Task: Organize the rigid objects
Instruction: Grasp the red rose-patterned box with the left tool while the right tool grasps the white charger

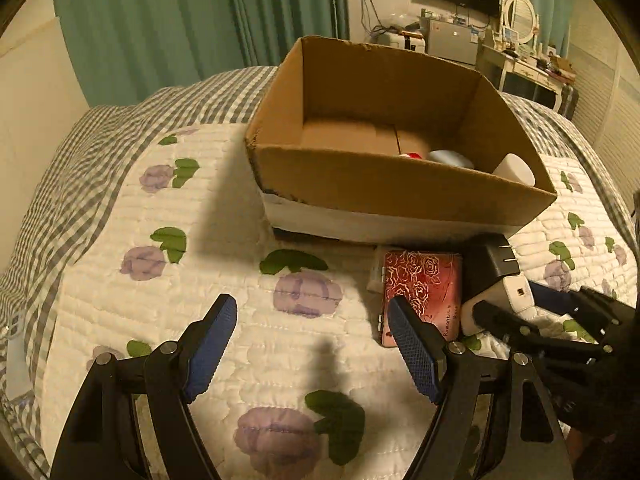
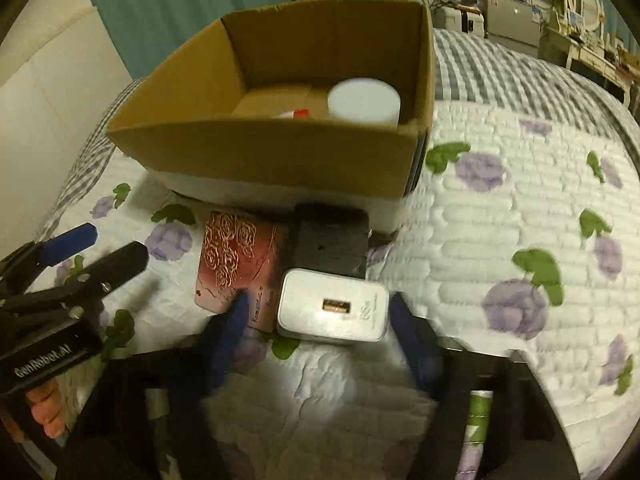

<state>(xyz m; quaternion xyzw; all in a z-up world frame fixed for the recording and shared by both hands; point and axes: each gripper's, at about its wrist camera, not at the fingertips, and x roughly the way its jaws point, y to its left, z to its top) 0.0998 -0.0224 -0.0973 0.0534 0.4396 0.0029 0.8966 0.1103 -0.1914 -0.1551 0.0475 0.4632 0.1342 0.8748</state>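
White charger sits between the right claw's narrowed pads, contact unclear; only this view shows its port. Left claw gapes empty, red case beside its right pad.

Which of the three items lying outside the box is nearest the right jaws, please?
The white charger, USB port facing the camera, sits between the right gripper's jaws; the red case and black block lie beyond.

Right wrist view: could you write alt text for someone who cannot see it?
A handheld gripper straddles a white USB charger on a flowered quilt, its blue fingers either side. Beside it lie a red rose-patterned case and a black block, before an open cardboard box.
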